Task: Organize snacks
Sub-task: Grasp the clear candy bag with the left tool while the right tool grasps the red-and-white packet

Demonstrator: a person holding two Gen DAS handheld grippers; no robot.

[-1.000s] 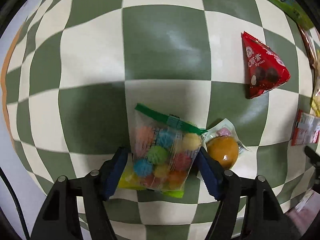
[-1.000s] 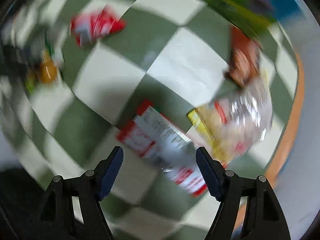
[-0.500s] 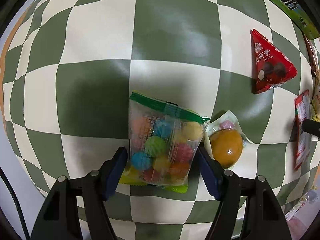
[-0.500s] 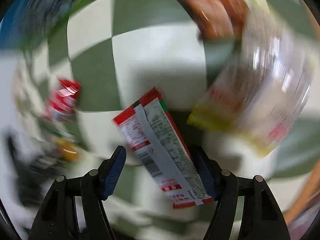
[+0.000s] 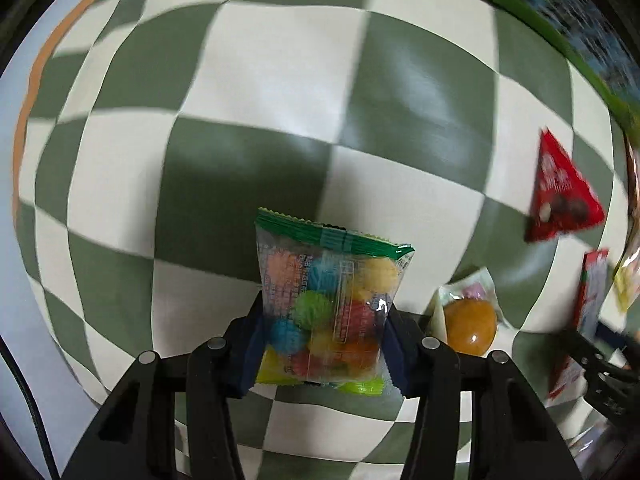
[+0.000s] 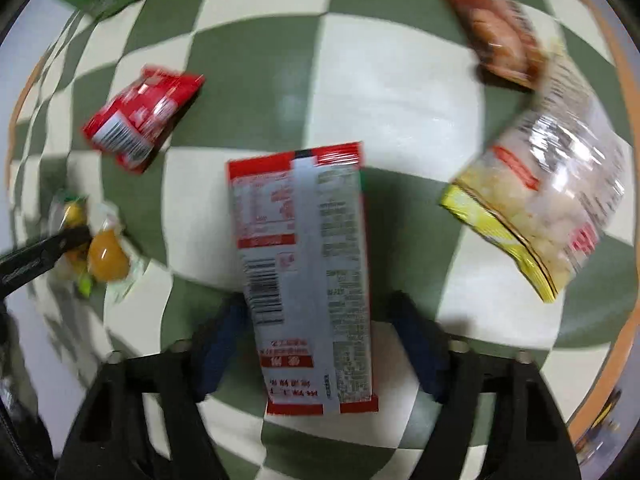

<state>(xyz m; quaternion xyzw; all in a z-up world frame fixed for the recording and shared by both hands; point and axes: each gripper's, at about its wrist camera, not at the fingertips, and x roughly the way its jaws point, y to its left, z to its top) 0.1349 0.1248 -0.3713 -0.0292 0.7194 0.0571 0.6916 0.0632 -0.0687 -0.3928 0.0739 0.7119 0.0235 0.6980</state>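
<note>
While the left gripper (image 5: 324,344) is clenched on the clear candy bag (image 5: 328,304), its two blue pads press the lower sides of the bag, and the green sealed top edge of the bag points away from the camera. Inside the bag there are round candies in many colours. Behind it lies the desk (image 5: 280,92) with a cloth of green and white squares. Just to the right of the gripper, a small clear packet with an orange jelly (image 5: 470,326) lies on the cloth, and further right is a red triangular packet (image 5: 560,196). On the right wrist view, the right gripper (image 6: 316,344) stands with its fingers released, one on each side of the long red and white packet (image 6: 308,276). This packet lies between the fingers with its printed back and barcode up; the picture is blurred, so I cannot tell if the pads touch it. To its right is a clear bag with a yellow edge (image 6: 536,208), and above that bag a brown packet (image 6: 500,28). At the upper left of this view lies the red triangular packet (image 6: 140,116), and at the left edge the orange jelly (image 6: 106,260) is seen beside the black finger of the left gripper (image 6: 40,258).
</note>
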